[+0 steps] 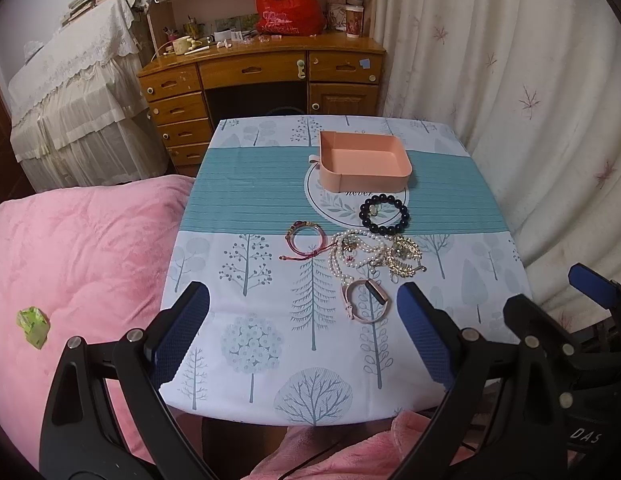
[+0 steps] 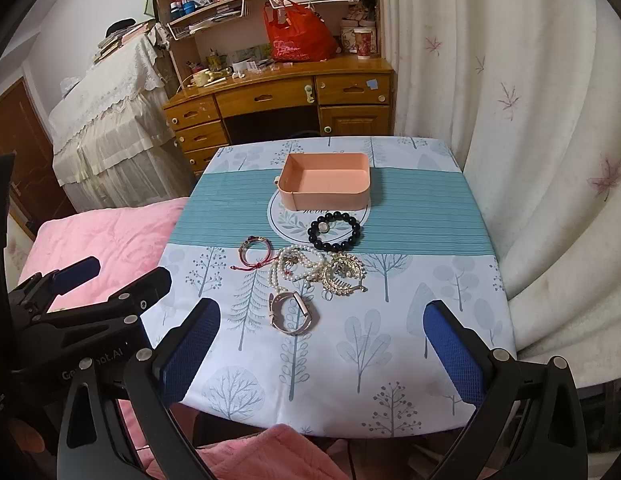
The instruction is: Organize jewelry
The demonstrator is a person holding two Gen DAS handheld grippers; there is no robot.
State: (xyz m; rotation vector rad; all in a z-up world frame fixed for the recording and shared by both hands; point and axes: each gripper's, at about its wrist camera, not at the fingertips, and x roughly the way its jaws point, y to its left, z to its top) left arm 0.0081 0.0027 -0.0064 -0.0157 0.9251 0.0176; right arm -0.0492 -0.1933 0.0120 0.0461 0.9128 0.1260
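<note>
Lying flat, wristband [image 2: 292, 314] runs left-right; left gripper [image 1: 302, 332], right gripper [image 2: 322, 344] spread, empty.

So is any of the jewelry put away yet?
Nothing yet. The pink box is empty. Both grippers, left and right, are open and hold nothing. The black bead bracelet, red cord bracelet, pearls, gold piece and watch all wait on the table.

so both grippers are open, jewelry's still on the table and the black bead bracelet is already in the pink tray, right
Not quite: the black bead bracelet is not in the pink tray. It lies on the table just in front of it, and the tray is empty, as the right wrist view shows. Both grippers, left and right, are open.
</note>
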